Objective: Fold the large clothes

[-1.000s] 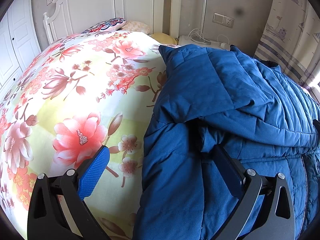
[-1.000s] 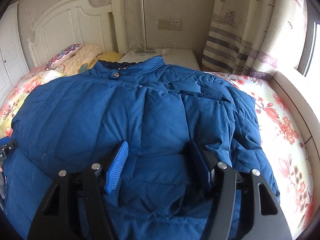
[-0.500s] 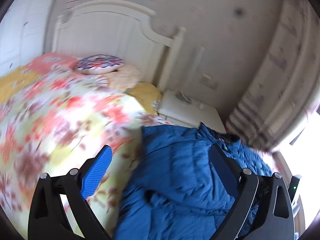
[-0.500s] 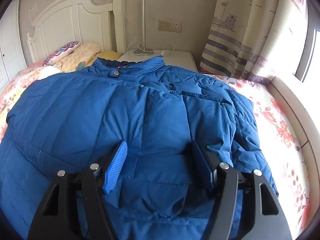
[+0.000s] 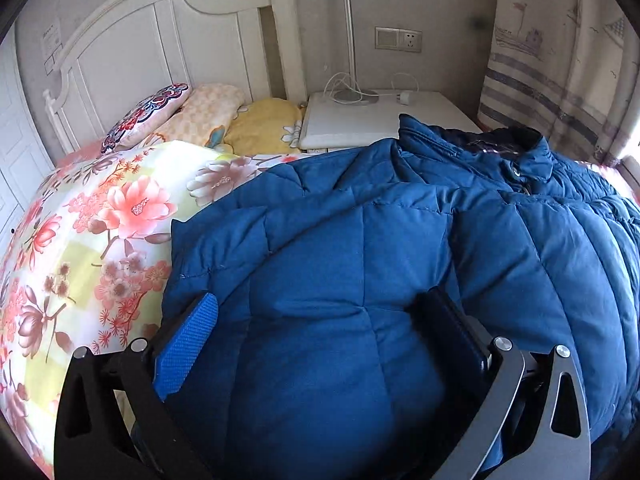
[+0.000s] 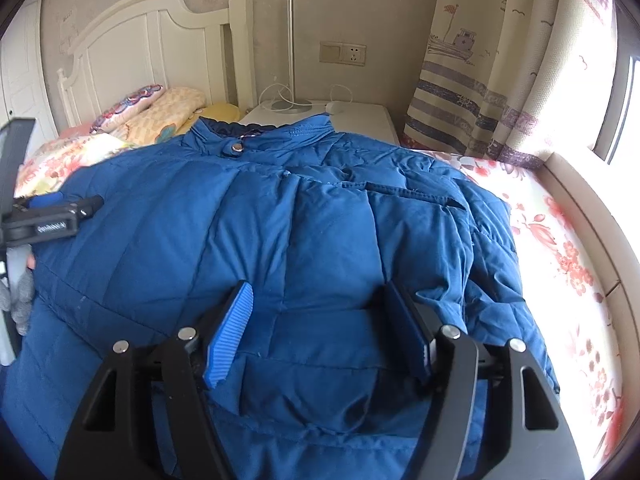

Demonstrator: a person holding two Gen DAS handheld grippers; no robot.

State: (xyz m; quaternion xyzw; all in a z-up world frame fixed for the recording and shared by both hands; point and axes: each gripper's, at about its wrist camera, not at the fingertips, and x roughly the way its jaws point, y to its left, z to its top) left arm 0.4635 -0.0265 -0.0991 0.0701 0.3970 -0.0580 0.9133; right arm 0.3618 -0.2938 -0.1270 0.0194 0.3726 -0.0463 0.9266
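Jacket: one blue quilted jacket (image 6: 320, 232) lies spread on your bed, collar (image 6: 260, 136) at the far end toward the headboard, hem nearest you; one snap button (image 6: 237, 147) shows on the collar.
Left gripper: your left gripper (image 5: 320, 328) has its jaws wide apart, one blue-padded finger (image 5: 186, 346) on the left and one dark finger on the right, with a puffed part of the jacket between them (whether the pads touch the fabric, you cannot tell).
Right gripper: your right gripper (image 6: 320, 320) also stands spread, nothing clamped, over the near middle of the jacket.
Bedspread: one floral bedspread (image 5: 100, 240), bare to the left of the jacket and again at its right (image 6: 560, 248).
Pillows: three at the far left, one patterned pillow (image 5: 148, 114), one peach pillow (image 5: 204, 114), one yellow pillow (image 5: 264, 124).
Headboard: one white headboard (image 5: 160, 52).
Nightstand: one white nightstand (image 5: 360, 120) beyond the collar, carrying one lamp pole (image 5: 350, 32) and one white cable (coiled).
Wall: one socket plate (image 5: 398, 39).
Curtain: one striped curtain (image 6: 480, 80), far right.
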